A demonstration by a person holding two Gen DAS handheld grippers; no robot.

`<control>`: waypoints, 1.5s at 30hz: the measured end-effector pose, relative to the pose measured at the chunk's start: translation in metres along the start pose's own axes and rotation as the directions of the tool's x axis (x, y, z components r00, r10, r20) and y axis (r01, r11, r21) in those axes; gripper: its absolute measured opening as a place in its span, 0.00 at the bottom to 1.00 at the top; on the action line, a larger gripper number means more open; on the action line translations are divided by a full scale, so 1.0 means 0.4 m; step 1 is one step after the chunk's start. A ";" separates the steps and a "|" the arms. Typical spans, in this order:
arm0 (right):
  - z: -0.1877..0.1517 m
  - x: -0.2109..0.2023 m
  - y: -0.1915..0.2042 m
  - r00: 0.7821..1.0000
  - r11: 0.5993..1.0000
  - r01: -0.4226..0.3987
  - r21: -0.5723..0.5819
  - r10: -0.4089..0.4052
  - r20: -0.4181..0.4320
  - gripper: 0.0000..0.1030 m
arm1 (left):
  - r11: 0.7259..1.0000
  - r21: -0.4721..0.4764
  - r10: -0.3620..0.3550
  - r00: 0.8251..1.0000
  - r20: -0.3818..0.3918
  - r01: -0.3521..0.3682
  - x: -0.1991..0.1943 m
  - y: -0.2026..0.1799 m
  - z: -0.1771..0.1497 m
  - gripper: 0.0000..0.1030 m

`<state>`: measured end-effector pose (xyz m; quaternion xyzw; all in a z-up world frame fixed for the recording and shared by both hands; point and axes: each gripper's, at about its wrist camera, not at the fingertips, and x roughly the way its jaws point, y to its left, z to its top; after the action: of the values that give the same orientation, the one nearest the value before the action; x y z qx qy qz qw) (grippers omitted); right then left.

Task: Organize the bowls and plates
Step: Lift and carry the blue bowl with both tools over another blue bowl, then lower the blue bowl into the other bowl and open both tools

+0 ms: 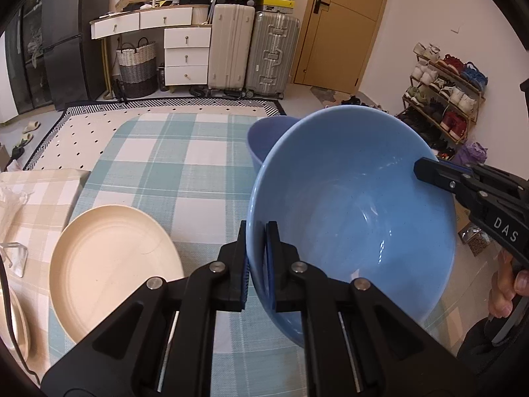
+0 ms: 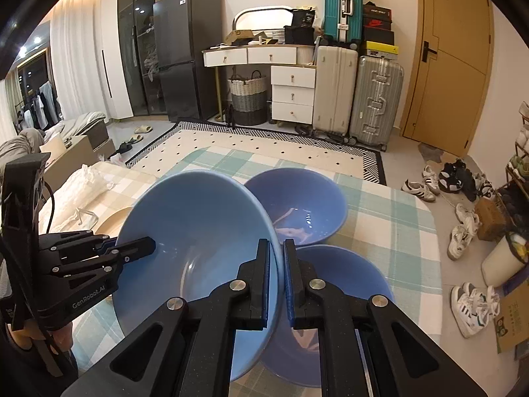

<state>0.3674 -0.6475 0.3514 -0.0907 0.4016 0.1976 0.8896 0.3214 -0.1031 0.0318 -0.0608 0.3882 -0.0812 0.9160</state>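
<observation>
The table (image 1: 185, 165) wears a teal-and-white checked cloth and stands on a dotted rug (image 2: 264, 147), with suitcases (image 2: 355, 96) and a door (image 2: 453, 66) behind. My left tongs (image 1: 256, 258) and right tongs (image 2: 277, 278) each clamp opposite rims of one light blue bowl (image 2: 205, 231), tilted and empty. Two darker blue bowls (image 2: 297, 205) sit beside it, one holding pale scraps. A cream plate (image 1: 112, 264) lies left.

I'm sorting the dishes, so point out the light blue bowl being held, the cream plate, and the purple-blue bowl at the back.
light blue bowl (image 1: 350, 198), left wrist view, inner wall.
cream plate (image 1: 109, 264), left wrist view, flat centre.
purple-blue bowl (image 2: 297, 205), right wrist view, inner wall.
</observation>
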 end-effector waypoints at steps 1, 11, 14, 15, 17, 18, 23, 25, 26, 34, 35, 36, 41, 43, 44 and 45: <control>-0.002 -0.009 -0.004 1.000 1.000 0.008 0.001 -0.008 0.001 0.08 | 1.000 -0.001 -0.006 1.000 0.002 0.006 0.001 -0.009 0.002 0.05; -0.005 -0.067 -0.044 0.996 0.996 0.090 0.006 -0.090 0.025 0.08 | 0.997 -0.010 -0.077 0.997 -0.002 0.077 0.049 -0.075 0.013 0.08; -0.006 -0.069 -0.052 0.994 0.994 0.111 0.005 -0.111 0.020 0.08 | 0.995 -0.011 -0.095 0.995 0.000 0.095 0.061 -0.084 0.015 0.08; -0.008 -0.067 -0.059 0.993 0.993 0.117 0.006 -0.117 0.016 0.08 | 0.994 -0.012 -0.105 0.994 -0.002 0.105 0.067 -0.088 0.016 0.08; -0.013 -0.059 -0.072 0.992 0.992 0.126 0.013 -0.126 0.007 0.08 | 0.994 -0.012 -0.112 0.994 0.010 0.112 0.078 -0.092 0.018 0.08; -0.016 -0.055 -0.076 0.991 0.991 0.130 0.013 -0.130 0.007 0.08 | 0.993 -0.013 -0.115 0.993 0.016 0.115 0.080 -0.095 0.020 0.08; -0.033 -0.021 -0.107 0.992 0.992 0.123 0.036 -0.123 -0.011 0.08 | 0.990 -0.025 -0.136 0.991 0.001 0.136 0.116 -0.106 0.028 0.08; -0.037 -0.002 -0.116 0.991 0.990 0.133 0.041 -0.132 -0.019 0.08 | 0.988 -0.036 -0.148 0.989 -0.018 0.147 0.135 -0.107 0.026 0.08; -0.038 0.006 -0.121 0.990 0.989 0.139 0.044 -0.138 -0.025 0.09 | 0.987 -0.044 -0.156 0.987 -0.034 0.155 0.149 -0.107 0.024 0.08; -0.049 0.051 -0.164 0.987 0.986 0.158 0.055 -0.156 -0.050 0.09 | 0.982 -0.038 -0.187 0.979 -0.079 0.184 0.224 -0.131 0.012 0.08; -0.055 0.056 -0.169 0.985 0.985 0.163 0.055 -0.160 -0.055 0.10 | 0.983 -0.034 -0.185 0.979 -0.084 0.183 0.231 -0.136 0.010 0.08; -0.061 0.064 -0.175 0.985 0.985 0.165 0.057 -0.161 -0.066 0.10 | 0.983 -0.034 -0.184 0.979 -0.091 0.181 0.240 -0.138 0.007 0.08; -0.101 0.103 -0.195 0.978 0.981 0.186 0.058 -0.179 -0.106 0.10 | 0.985 -0.034 -0.169 0.978 -0.120 0.167 0.284 -0.138 -0.011 0.08; -0.109 0.109 -0.202 0.974 0.976 0.208 0.059 -0.201 -0.104 0.10 | 0.987 -0.034 -0.162 0.978 -0.133 0.159 0.296 -0.136 -0.013 0.08; -0.113 0.109 -0.205 0.974 0.976 0.207 0.062 -0.201 -0.101 0.10 | 0.987 -0.035 -0.160 0.977 -0.139 0.157 0.300 -0.132 -0.015 0.08; -0.115 0.110 -0.210 0.973 0.975 0.212 0.065 -0.205 -0.102 0.10 | 0.987 -0.038 -0.159 0.977 -0.142 0.155 0.305 -0.129 -0.016 0.08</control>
<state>0.3982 -0.7260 0.2884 -0.1082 0.4389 0.0832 0.8881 0.3951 -0.1781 -0.0490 -0.0976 0.4488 -0.1522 0.8751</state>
